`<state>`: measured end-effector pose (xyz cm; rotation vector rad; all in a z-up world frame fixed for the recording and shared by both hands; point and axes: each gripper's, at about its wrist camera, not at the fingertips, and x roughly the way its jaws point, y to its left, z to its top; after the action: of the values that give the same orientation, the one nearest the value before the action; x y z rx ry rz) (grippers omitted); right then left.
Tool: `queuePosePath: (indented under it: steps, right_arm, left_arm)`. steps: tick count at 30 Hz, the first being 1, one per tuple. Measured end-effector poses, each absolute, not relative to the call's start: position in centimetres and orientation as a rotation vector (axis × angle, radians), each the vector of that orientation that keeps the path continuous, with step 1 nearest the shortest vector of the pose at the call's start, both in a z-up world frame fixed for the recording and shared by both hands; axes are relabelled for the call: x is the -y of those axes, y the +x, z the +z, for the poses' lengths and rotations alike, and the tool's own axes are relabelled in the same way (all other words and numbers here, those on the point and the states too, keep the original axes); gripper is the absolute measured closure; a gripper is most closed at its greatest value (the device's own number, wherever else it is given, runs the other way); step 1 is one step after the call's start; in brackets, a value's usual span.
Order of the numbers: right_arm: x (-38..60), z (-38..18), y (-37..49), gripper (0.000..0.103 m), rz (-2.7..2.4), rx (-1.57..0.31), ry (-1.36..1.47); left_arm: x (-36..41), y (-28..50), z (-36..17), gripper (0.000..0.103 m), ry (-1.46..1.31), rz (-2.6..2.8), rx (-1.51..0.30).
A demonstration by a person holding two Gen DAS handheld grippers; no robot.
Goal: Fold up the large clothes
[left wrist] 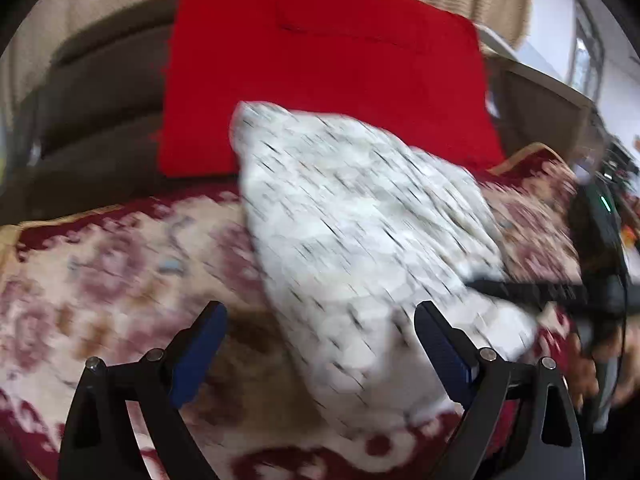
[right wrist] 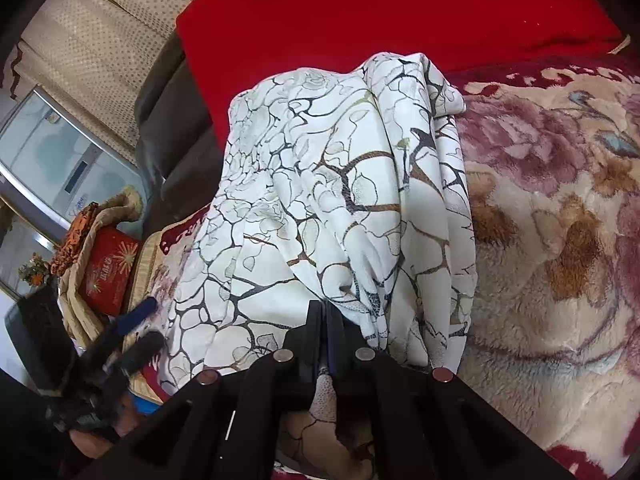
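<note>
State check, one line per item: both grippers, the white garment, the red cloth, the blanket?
Left gripper: jaws open, holding nothing, white garment between and beyond them.
Right gripper: jaws shut on the white garment's near edge.
White garment: bunched into loose folds, lying on the blanket, not neatly folded.
Red cloth: spread flat behind the garment.
Floral blanket: spread out under the garment.

garment [right wrist: 320, 184]: smooth thin cloth, slight sheen | blanket [right wrist: 560, 240] under garment: plush fuzzy fleece | red cloth [right wrist: 360, 20] behind garment: matt | right claw [right wrist: 326, 336]: matt black plastic
</note>
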<state>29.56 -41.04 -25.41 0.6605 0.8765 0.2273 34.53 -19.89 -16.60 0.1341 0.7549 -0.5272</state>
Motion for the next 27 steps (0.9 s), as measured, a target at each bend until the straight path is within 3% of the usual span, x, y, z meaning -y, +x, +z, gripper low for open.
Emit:
queuePosePath:
  steps: [3,11,19,23,27]
  right_arm:
    - [41.1,-24.9,29.1,0.1,0.227,-0.868,0.654]
    - [42.3,-21.7,29.8,0.093,0.304,-0.843,0.74]
    - [40.2,-13.6,41.0,0.093,0.301,-0.912,0.588]
    - [39.8,-15.4,48.3,0.092,0.212,-0.995,0.547]
    - [41.0,-22.1,52.8,0.096,0.097,-1.141,0.551]
  left_arm:
    - [20.1,37.4,-15.3,0.006,0.126,-0.434,-0.791]
    - [22.2,43.8,-20.5,0.006,0.01,-0.438,-0.919]
    - [23.6,44.3,-19.5,0.006,0.089,-0.452,-0.897]
    - [22.1,46.0,-19.6,0.006,0.089,-0.344,-0.875]
    - [21.3,47.6,-20.9,0.006,0.068,-0.287,-0.917]
